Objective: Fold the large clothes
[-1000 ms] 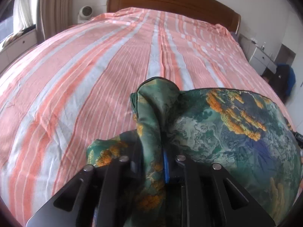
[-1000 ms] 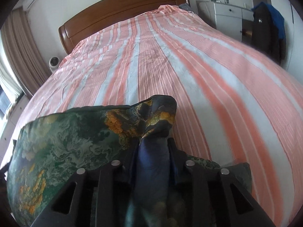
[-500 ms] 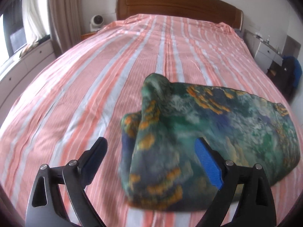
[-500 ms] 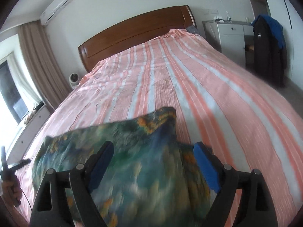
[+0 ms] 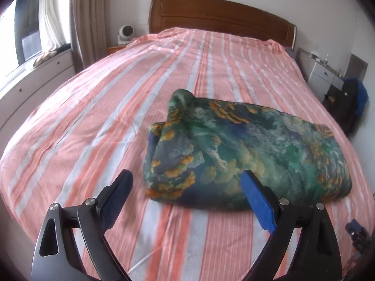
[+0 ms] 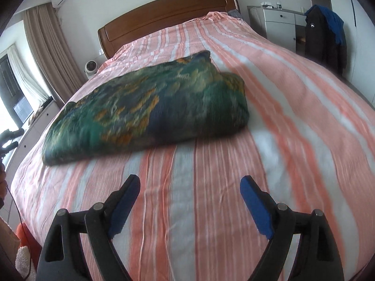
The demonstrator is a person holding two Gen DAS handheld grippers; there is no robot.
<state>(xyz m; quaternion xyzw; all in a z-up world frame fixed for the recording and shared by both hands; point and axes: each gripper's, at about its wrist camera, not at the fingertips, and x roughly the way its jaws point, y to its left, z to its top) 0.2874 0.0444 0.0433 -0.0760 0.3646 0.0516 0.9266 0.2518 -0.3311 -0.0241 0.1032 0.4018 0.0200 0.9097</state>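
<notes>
- Where the folded garment (image 5: 253, 154) lies, near the foot end of the bed, its long axis runs across the mattress, at right angles to the stripes of the sheet (image 5: 98, 121).
- Green and dark blue fabric with orange patches forms a thick, roughly rectangular bundle, resting flat on the striped sheet.
- One loose corner sticks up and points toward the wooden headboard (image 5: 220, 16) at the bundle's end nearer the window side.
- In the left wrist view, the left gripper (image 5: 187, 193) has its jaws spread wide, having just been opening; nothing lies between its blue pads, and the bundle sits just beyond the fingertips, untouched.
- In the right wrist view, the right gripper (image 6: 189, 194) is likewise released, its jaws having just been opening, with only bare sheet between the pads and the garment (image 6: 150, 110) lying well ahead and to the left.
- Beside the bed stand a white drawer unit (image 6: 279, 25) and a dark jacket (image 6: 324, 39) hung near it.
- A small white fan (image 5: 125, 32) sits by the curtain (image 5: 89, 18).
</notes>
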